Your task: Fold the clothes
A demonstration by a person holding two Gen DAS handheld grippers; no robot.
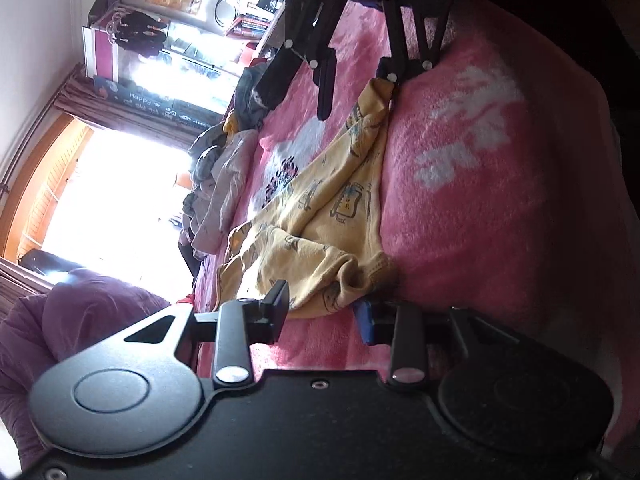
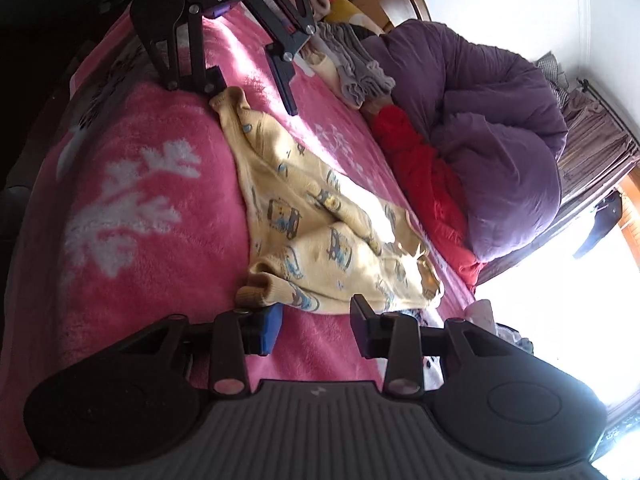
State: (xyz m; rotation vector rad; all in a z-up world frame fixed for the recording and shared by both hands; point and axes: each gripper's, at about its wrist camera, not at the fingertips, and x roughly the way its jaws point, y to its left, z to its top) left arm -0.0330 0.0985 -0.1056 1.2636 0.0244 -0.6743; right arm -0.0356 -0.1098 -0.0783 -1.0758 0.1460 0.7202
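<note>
A yellow garment (image 1: 320, 216) (image 2: 320, 216) with cartoon prints lies stretched in a crumpled strip on the pink blanket (image 1: 460, 208) (image 2: 132, 128). My left gripper (image 1: 322, 314) is open, low over the blanket, with the garment's ribbed end lying between its fingertips and no pad pressing on it. My right gripper (image 2: 316, 326) is open at the garment's other end, whose hem just reaches the gap between the tips. Each view shows the other gripper at the far end: the right gripper (image 1: 356, 96) and the left gripper (image 2: 254, 96), each with one finger touching the cloth.
A bulky purple duvet (image 2: 500, 140) and a red garment (image 2: 424, 184) lie along the bed's far side. Folded grey clothes (image 2: 356, 72) sit near them. A loose pile of clothes (image 1: 224, 168) lies beyond the garment. A bright window (image 1: 112, 200) and bookshelves (image 1: 256, 12) stand behind.
</note>
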